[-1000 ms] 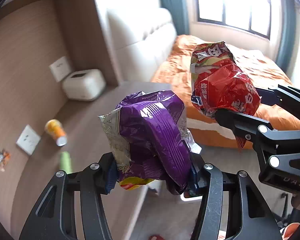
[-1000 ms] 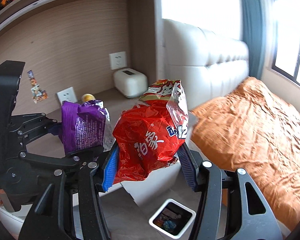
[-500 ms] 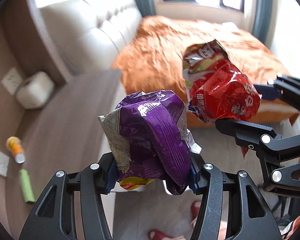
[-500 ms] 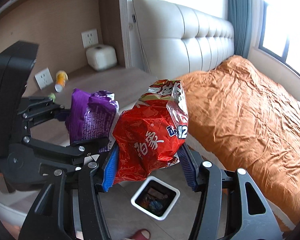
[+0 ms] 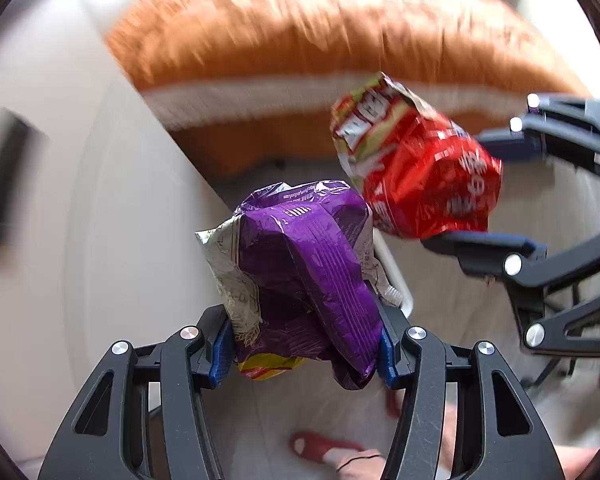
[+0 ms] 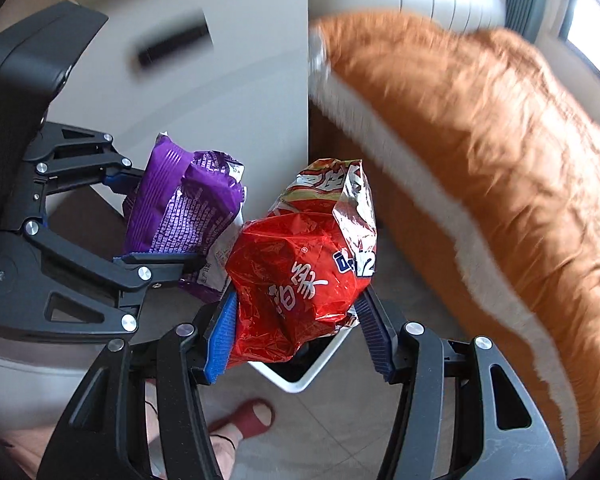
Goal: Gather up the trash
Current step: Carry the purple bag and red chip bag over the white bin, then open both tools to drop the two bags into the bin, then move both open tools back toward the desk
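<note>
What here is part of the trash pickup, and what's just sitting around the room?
Part of the job:
- purple snack bag, held in the left tongs
- red snack bag, held in the right tongs
- white bin on the floor below the red bag

Just around:
- orange bedspread
- red slipper

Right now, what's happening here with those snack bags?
A person is collecting trash with a handheld gripper in each hand. The left gripper is shut on a crumpled purple snack bag, and the right gripper is shut on a crumpled red snack bag. Both bags hang in the air beside the bed with the orange blanket. A white trash bin sits on the floor just below the red bag, so neither bag has been dropped in yet.
</note>
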Motion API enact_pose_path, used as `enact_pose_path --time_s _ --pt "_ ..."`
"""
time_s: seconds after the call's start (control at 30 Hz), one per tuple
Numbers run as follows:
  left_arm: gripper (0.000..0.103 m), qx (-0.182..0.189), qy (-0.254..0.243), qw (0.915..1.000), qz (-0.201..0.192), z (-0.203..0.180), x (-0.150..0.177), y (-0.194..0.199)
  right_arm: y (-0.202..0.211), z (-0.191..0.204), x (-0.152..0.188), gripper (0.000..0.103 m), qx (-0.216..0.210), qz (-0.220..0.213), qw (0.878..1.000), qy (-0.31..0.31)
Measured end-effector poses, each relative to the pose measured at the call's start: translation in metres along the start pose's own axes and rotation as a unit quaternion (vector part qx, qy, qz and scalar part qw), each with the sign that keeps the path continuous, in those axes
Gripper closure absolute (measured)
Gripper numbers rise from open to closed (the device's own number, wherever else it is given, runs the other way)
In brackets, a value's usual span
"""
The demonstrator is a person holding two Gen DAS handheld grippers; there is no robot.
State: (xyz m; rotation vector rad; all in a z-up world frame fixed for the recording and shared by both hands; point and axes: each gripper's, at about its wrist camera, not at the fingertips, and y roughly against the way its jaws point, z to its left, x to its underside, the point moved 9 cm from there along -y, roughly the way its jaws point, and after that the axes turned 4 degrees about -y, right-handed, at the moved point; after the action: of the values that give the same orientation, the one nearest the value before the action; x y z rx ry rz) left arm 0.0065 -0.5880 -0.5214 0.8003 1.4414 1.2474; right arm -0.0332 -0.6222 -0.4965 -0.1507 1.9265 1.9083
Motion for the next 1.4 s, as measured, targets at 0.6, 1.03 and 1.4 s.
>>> enact_pose_path --time_s 0.6,1.03,1.4 --pt "0.005 0.109 0.017 0.9859 0.126 -0.015 0.058 -0.242 -0.216 -0.009 0.132 0.004 0.011 0.153 0.987 0.049" --pt "0.005 0.109 0.000 0.9897 0.093 -0.016 0.037 -0.188 -0.170 -0.017 0.105 0.004 0.030 0.126 0.991 0.045" --pt "0.005 0.092 0.009 0.9949 0.039 -0.013 0.012 -0.084 -0.071 -0.015 0.065 0.004 0.032 0.070 0.996 0.038"
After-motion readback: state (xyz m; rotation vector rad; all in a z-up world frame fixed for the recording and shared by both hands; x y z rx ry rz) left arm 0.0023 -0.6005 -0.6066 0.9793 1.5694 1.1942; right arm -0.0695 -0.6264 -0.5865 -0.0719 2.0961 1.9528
